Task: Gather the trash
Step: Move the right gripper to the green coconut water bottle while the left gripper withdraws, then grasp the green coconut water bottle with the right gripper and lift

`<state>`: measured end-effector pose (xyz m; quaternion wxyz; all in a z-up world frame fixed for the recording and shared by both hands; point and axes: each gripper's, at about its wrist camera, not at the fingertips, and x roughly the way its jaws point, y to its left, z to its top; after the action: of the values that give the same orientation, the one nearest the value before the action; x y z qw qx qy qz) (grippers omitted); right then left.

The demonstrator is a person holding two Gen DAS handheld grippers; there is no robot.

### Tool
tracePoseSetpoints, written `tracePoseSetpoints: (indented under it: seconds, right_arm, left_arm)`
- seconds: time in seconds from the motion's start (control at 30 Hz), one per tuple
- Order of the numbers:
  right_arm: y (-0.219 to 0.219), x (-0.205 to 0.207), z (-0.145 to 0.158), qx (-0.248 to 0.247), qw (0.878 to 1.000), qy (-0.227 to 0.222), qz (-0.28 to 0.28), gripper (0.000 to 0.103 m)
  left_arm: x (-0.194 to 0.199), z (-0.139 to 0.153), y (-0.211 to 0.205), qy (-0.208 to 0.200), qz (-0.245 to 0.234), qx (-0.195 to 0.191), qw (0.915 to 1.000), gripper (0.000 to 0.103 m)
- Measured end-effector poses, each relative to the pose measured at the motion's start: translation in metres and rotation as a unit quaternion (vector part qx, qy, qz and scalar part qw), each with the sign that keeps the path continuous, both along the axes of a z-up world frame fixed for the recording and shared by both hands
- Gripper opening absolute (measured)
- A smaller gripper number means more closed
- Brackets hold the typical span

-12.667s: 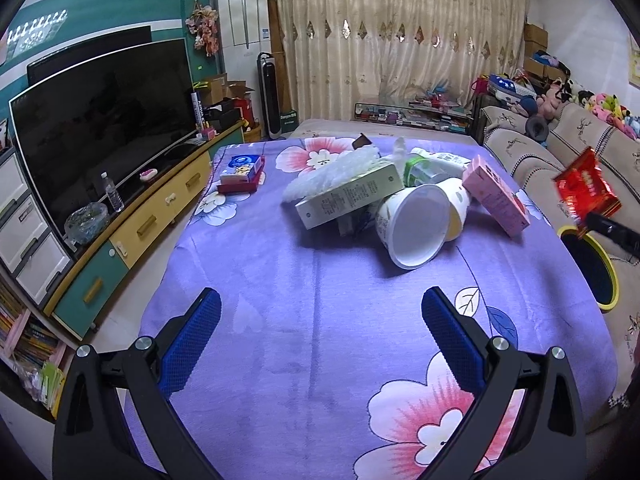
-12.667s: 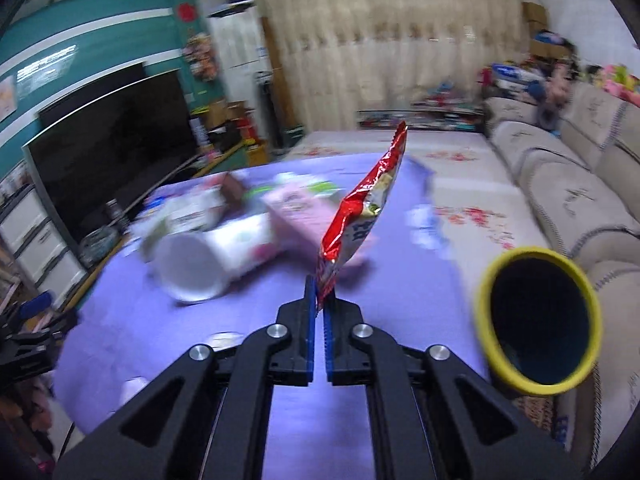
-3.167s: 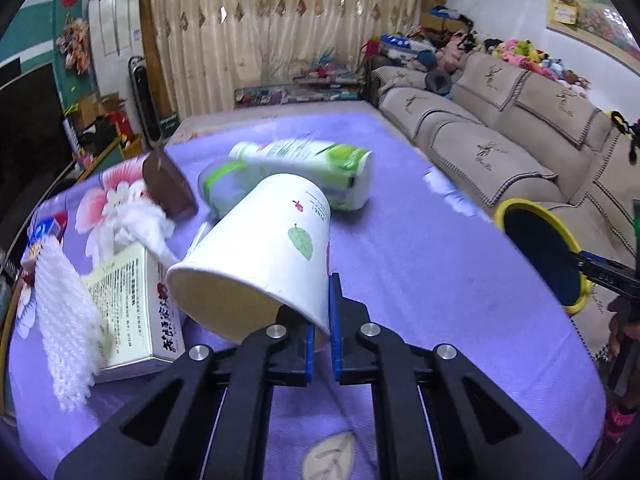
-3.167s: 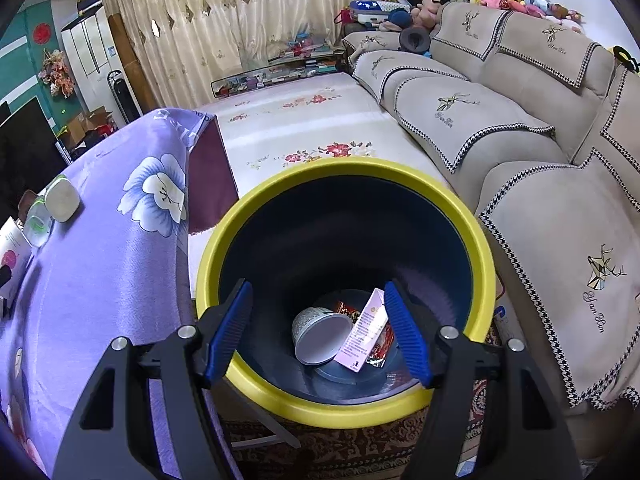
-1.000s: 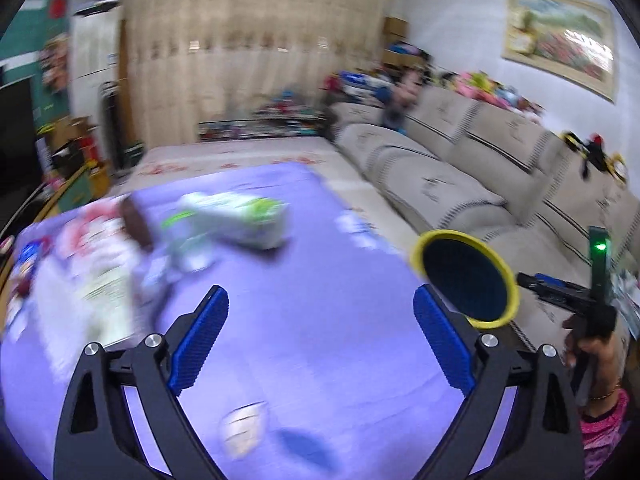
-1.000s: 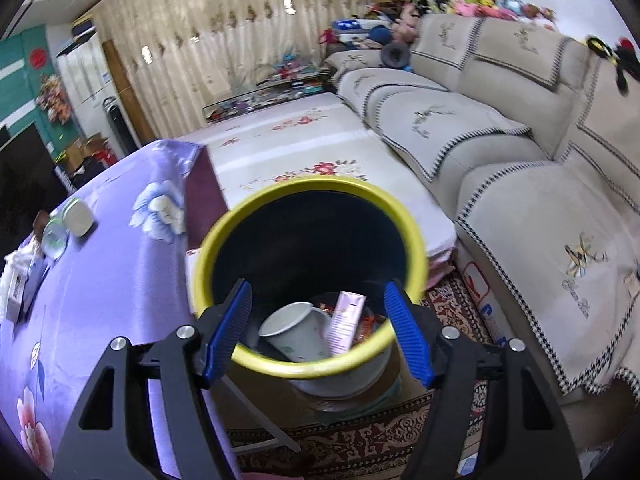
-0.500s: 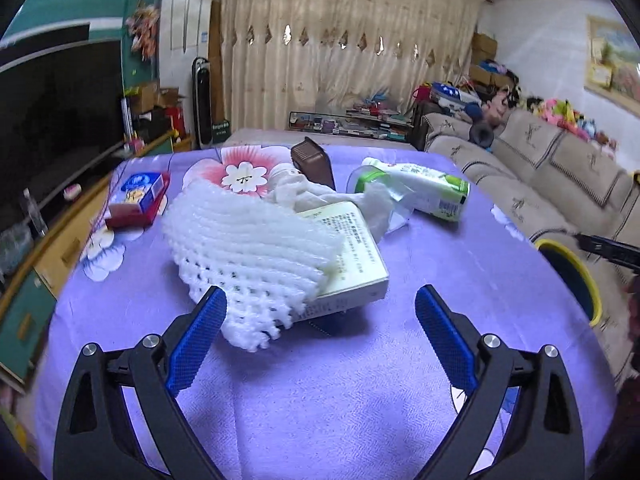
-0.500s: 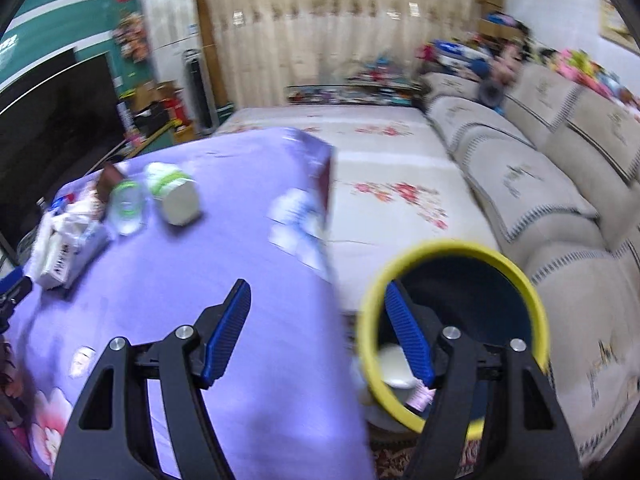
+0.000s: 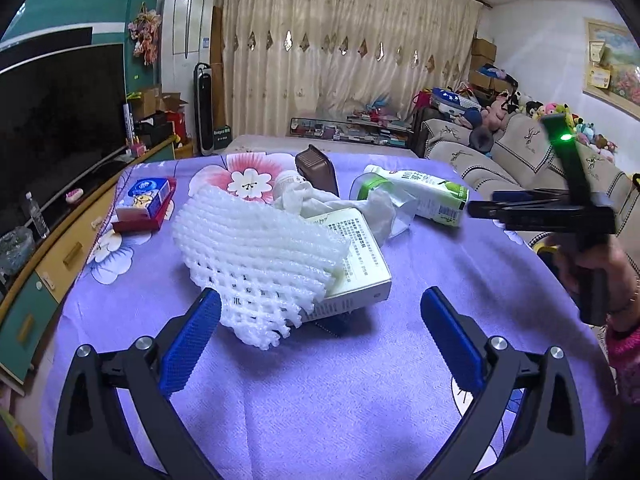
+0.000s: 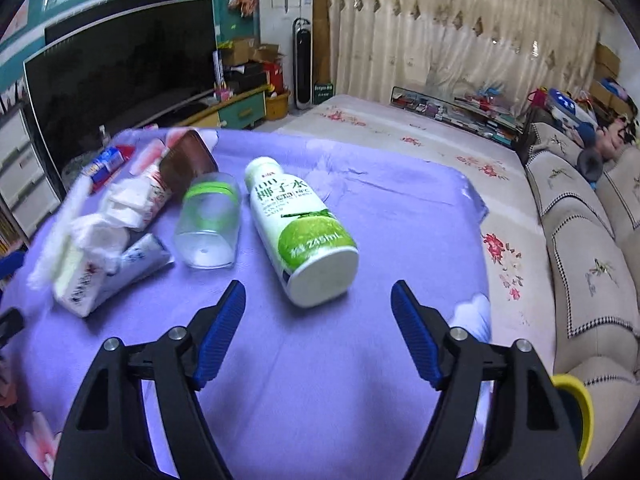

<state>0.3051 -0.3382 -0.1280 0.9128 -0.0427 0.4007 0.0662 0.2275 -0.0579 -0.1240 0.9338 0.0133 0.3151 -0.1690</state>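
My left gripper (image 9: 320, 336) is open and empty, just short of a white foam net (image 9: 256, 264) draped over a cream box (image 9: 352, 268). My right gripper (image 10: 318, 330) is open and empty, facing a white and green bottle (image 10: 300, 224) lying on its side; the bottle also shows in the left wrist view (image 9: 424, 196). Beside the bottle lies a clear cup with a green band (image 10: 210, 220). Crumpled white tissue (image 10: 108, 216), a brown pouch (image 10: 188, 164) and a white tube (image 10: 140, 258) lie left of it. The yellow-rimmed bin (image 10: 576, 412) shows at the lower right edge.
The purple flowered tablecloth (image 9: 320, 400) covers the table. A blue and red box (image 9: 148, 200) lies at its far left. A TV (image 9: 52, 128) on a cabinet stands left; a beige sofa (image 10: 592, 248) stands right. The right gripper's body (image 9: 560, 212) hovers over the table's right edge.
My right gripper has swung from the bin to the table and now faces the bottle. My left gripper has moved closer to the foam net and box.
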Motion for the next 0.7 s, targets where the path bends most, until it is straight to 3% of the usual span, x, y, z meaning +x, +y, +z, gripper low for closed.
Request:
tracePoseSetpoints:
  seconds: [0.43,0.53,0.7]
  right_arm:
    - [-0.001,0.046,-0.031,0.046,0.998,0.016,0.028,0.071]
    - [0.000,0.045,-0.032,0.057,0.997,0.017,0.038,0.058]
    - [0.008,0.025,-0.019,0.052,0.998,-0.009,0.044,0.055]
  left_arm:
    - [0.004,-0.007,-0.005,0.009,-0.003,0.003,0.9999,0.098]
    - [0.005,-0.007,-0.006,0.012,-0.002,0.004,0.9999,0.098]
    - [0.005,-0.008,-0.007,0.011,-0.001,0.006,0.9999,0.098]
